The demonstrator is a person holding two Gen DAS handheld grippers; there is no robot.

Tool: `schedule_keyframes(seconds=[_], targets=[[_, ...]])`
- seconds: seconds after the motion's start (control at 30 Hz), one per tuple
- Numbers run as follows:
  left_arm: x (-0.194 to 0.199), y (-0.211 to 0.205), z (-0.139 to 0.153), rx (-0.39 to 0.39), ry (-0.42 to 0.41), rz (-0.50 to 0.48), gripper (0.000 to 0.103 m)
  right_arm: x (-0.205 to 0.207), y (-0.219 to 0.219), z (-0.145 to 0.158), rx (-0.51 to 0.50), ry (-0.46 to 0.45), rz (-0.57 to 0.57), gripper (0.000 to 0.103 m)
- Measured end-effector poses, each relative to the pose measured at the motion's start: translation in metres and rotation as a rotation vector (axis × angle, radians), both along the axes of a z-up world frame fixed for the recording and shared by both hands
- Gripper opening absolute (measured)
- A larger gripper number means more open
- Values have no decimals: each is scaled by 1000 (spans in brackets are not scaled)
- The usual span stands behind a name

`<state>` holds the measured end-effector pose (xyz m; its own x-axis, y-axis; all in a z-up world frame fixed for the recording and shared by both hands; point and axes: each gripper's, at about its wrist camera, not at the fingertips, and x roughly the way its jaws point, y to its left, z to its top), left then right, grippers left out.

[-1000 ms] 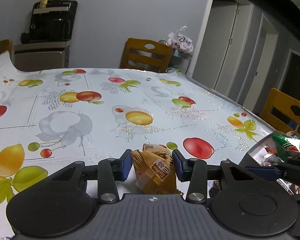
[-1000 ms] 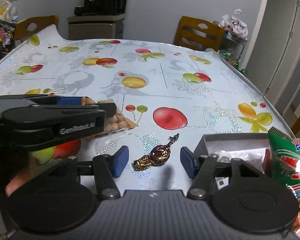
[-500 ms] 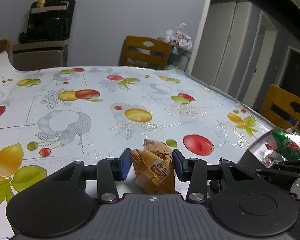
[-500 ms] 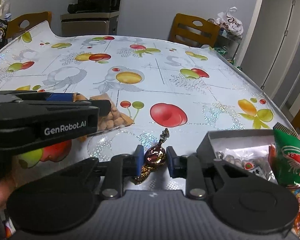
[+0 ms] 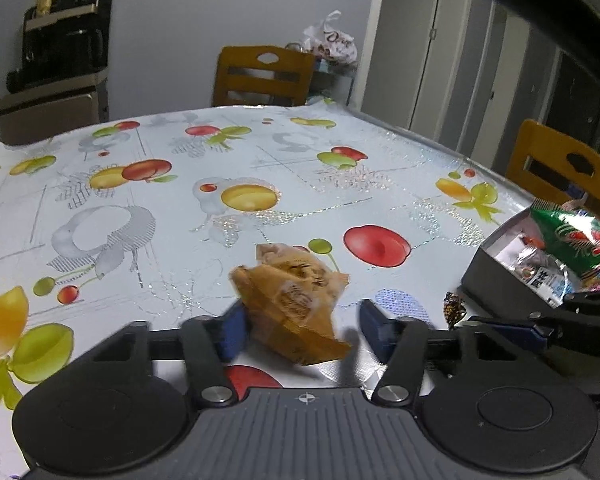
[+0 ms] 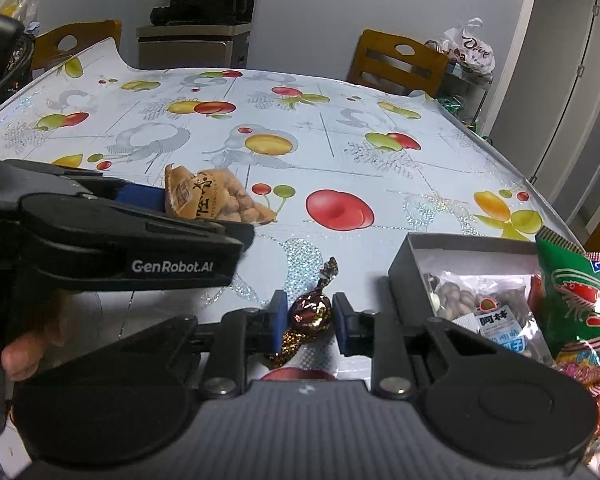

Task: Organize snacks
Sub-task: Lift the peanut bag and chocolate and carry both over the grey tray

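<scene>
Down near the table's (image 6: 340, 128) front edge, a brown foil-wrapped candy (image 6: 312, 314) with twisted gold-speckled ends sits clamped between the blue pads of the right gripper (image 6: 310, 316), whose jaws are nearly closed on its round middle. Just to its right stands a grey box (image 6: 404, 264) holding a clear nut pack (image 6: 480, 304) and a green shrimp-print bag (image 6: 572, 292). To the left, an orange packet of nuts (image 5: 296, 304) lies tilted between the left gripper's (image 5: 302, 330) pads; those jaws are opening, the left pad beside the packet and the right pad clear of it. A person's fingers (image 6: 28, 352) show beneath that gripper.
</scene>
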<state>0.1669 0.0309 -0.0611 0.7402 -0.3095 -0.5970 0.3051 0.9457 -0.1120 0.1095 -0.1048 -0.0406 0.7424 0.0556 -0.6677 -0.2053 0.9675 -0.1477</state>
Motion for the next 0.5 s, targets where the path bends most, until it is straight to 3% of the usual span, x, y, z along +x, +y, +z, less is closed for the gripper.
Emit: schedule_keyframes(seconds=[0.2,0.5], targets=[[0,-2,0,18,-6,-11,44,0,4,-1,-15,-8,-7,27],[-2,4,4,-20,-42,10,40,-12,3,6,-25,-42,11,23]])
